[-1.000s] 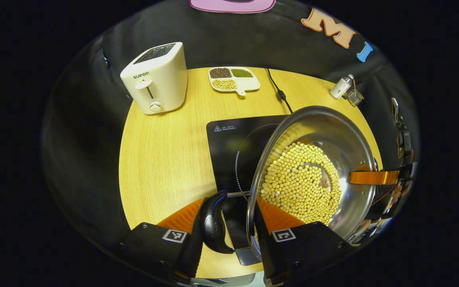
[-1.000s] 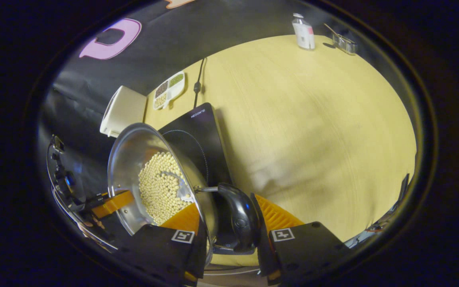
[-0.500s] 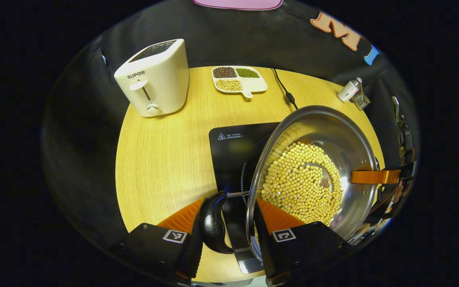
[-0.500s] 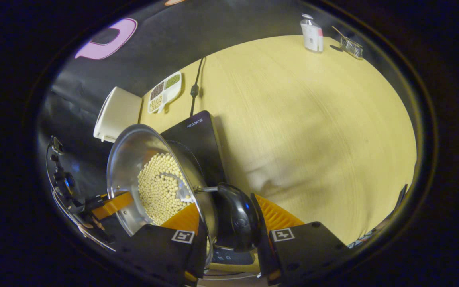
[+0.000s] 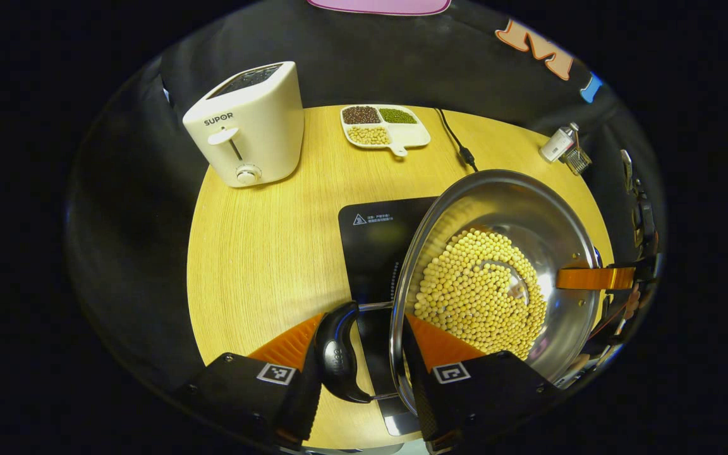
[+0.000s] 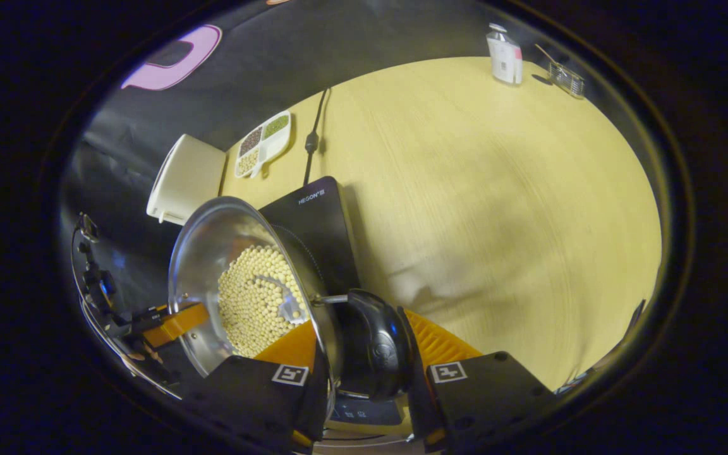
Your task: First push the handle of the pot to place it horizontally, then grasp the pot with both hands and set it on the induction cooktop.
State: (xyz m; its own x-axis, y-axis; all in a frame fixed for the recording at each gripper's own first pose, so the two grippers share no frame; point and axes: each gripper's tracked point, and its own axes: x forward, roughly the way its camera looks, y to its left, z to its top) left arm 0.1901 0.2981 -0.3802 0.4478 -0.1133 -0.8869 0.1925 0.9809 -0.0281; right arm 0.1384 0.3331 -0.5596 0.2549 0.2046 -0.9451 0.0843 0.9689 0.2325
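Carrying is the step in hand: the left gripper (image 5: 361, 344) has its fingers closed on one black side handle (image 5: 337, 360) together with the rim of the pot (image 5: 547, 221), and the right gripper (image 6: 361, 354) clamps the opposite handle (image 6: 373, 347) the same way. The pot, holding pale beans (image 5: 481, 300), hangs above the induction cooktop (image 5: 373, 243), overlapping its ring. Next, I judge, it wants centring and a level, even lowering so the beans stay put. Whether its base is clear of the glass is hard to tell; much of the cooktop is hidden beneath it. Farther off stand a toaster (image 5: 247, 123) and a divided dish (image 5: 386, 126) on the table (image 5: 256, 253)
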